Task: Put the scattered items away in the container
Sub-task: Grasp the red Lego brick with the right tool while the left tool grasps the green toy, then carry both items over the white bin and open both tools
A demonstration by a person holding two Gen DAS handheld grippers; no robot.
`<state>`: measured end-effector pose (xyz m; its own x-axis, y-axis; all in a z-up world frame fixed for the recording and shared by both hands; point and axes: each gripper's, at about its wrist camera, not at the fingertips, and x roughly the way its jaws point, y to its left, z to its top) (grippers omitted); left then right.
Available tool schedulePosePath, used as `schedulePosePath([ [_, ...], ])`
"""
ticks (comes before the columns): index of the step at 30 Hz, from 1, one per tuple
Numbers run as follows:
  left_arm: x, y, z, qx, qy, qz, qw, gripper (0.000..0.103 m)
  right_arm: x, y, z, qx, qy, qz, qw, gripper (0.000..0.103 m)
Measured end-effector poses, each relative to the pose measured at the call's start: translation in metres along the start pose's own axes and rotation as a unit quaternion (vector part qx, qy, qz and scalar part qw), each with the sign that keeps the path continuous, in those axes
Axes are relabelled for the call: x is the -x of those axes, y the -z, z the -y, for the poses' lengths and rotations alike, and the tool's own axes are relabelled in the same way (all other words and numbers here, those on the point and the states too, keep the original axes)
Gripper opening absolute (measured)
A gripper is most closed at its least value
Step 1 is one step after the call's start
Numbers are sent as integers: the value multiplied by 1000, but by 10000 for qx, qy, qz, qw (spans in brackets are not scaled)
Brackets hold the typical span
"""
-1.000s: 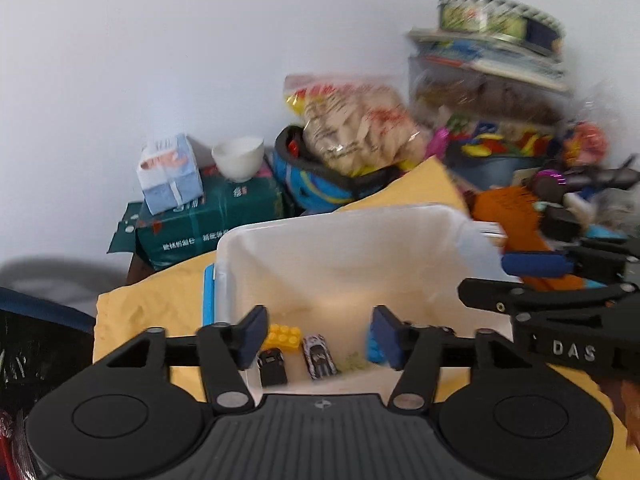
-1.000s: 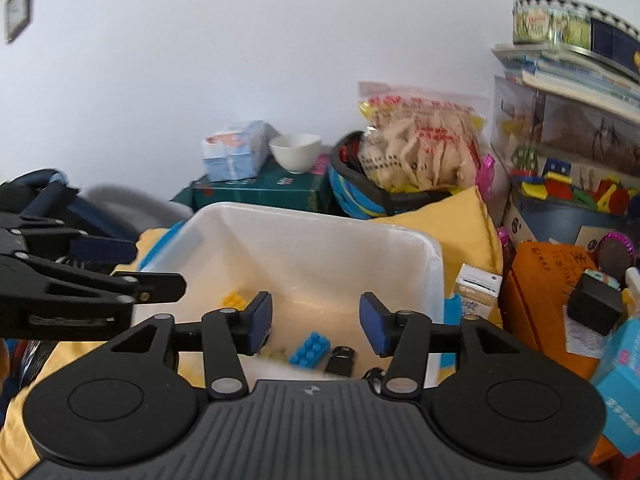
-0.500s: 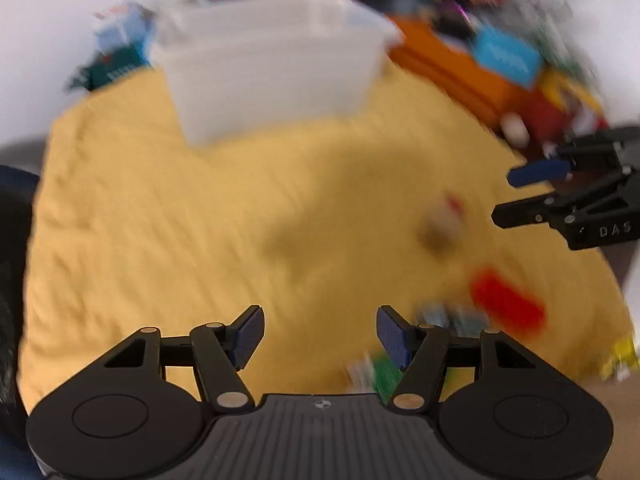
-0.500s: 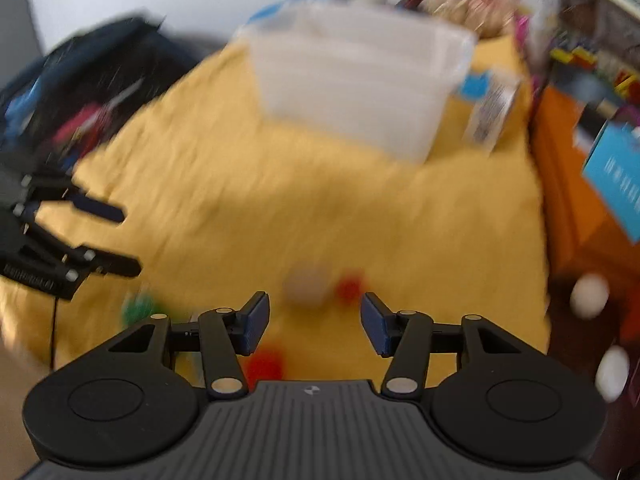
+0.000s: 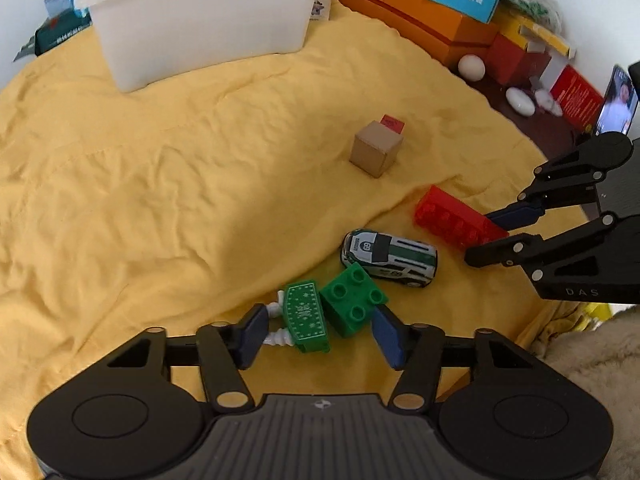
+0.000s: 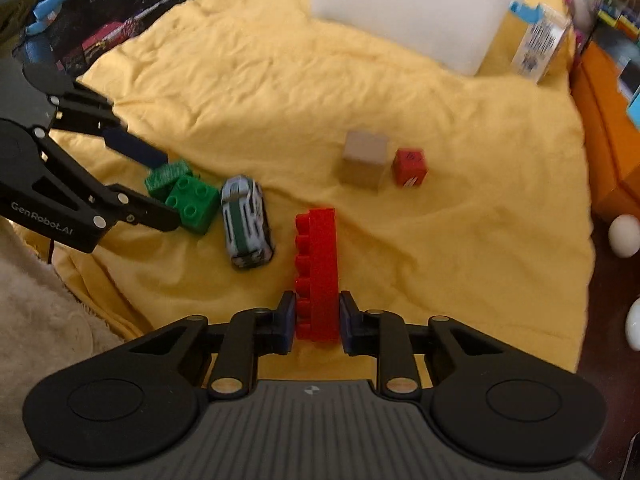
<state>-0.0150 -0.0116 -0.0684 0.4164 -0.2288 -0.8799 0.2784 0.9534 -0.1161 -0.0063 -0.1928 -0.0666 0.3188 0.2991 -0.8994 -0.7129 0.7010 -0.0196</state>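
Observation:
My left gripper (image 5: 318,334) is open around a green studded brick (image 5: 353,298) and a green patterned piece (image 5: 306,316) on the yellow cloth; both also show in the right wrist view (image 6: 192,198). My right gripper (image 6: 317,322) has its pads against the near end of a long red brick (image 6: 318,264), which lies on the cloth. A white and green toy car (image 5: 390,254) lies between the bricks. A tan cube (image 5: 376,154) and a small red cube (image 6: 409,168) sit further off. The white container (image 5: 200,12) stands at the far edge.
Orange boxes (image 5: 420,20), a blue box and white eggs (image 5: 472,67) line the right side beyond the cloth. A small carton (image 6: 540,46) stands beside the container. A dark bag (image 6: 92,24) lies at the left. A beige fleece (image 6: 44,312) lies at the near edge.
Both grippers have swung down from over the container to the scattered toys on the near cloth. The right gripper has closed in on the red brick; the left now brackets the green pieces.

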Motion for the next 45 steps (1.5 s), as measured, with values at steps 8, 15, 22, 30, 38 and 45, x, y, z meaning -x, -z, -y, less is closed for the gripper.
schedulePosePath([
  [8,7,-2,-4,-123,-124,110,9998,29,5,0,6,-119,-21,112,9999,25],
  [15,7,-4,-18,-419,-669,181,9967,25,-5,-1,21,-889,-788,-11,9929,25],
  [22,2,-1,-9,-801,-823,206,9932,29,3,14,47,-1653,-312,307,9853,49],
  [30,0,1,-10,-739,-779,312,9937,27,5,6,17,-486,128,434,9978,50],
  [38,8,-1,-15,-686,-750,399,9940,23,-6,-4,9,-154,228,224,9994,27],
  [45,42,-33,-29,-683,-895,986,9887,22,23,-40,26,-319,321,875,9951,27],
])
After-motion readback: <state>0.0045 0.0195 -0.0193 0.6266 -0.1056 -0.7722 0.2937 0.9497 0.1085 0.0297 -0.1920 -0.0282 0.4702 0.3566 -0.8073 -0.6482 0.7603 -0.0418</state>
